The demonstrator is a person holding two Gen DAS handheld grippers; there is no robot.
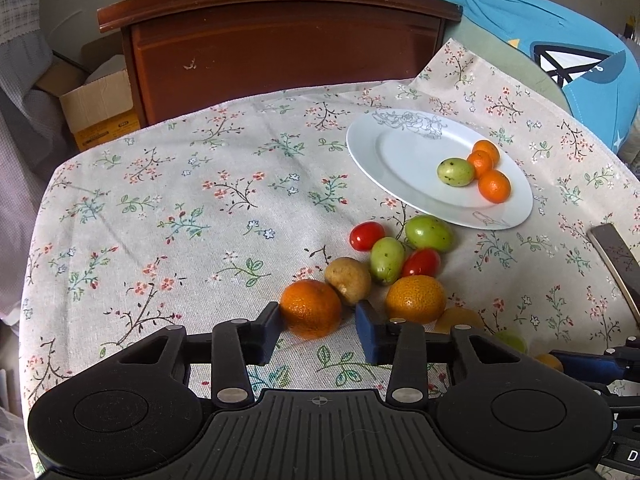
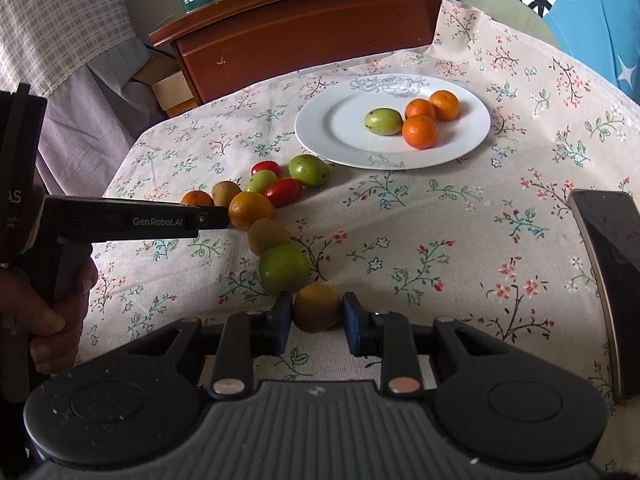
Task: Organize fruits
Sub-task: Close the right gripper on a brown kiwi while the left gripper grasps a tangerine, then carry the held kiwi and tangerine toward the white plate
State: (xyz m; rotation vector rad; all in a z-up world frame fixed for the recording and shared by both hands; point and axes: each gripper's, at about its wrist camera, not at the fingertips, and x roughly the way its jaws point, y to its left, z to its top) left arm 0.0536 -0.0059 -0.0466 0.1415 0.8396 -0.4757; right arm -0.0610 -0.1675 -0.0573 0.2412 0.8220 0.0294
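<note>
A white plate [image 1: 400,160] [image 2: 340,128] holds three small oranges [image 1: 494,186] and a green fruit [image 1: 456,172]. Loose fruit lies in a row on the floral cloth: red tomatoes [image 1: 367,235], green fruits [image 1: 429,233], brown fruits [image 1: 348,280], oranges [image 1: 416,299]. My left gripper [image 1: 318,322] is open around an orange [image 1: 310,308], with its left pad touching it. My right gripper [image 2: 316,312] is open around a yellow-brown fruit [image 2: 316,308], close on both sides.
A phone [image 2: 608,260] lies at the right edge of the table. A wooden cabinet [image 1: 280,48] stands behind the table, a cardboard box [image 1: 100,108] to its left, a blue cushion [image 1: 560,48] at back right.
</note>
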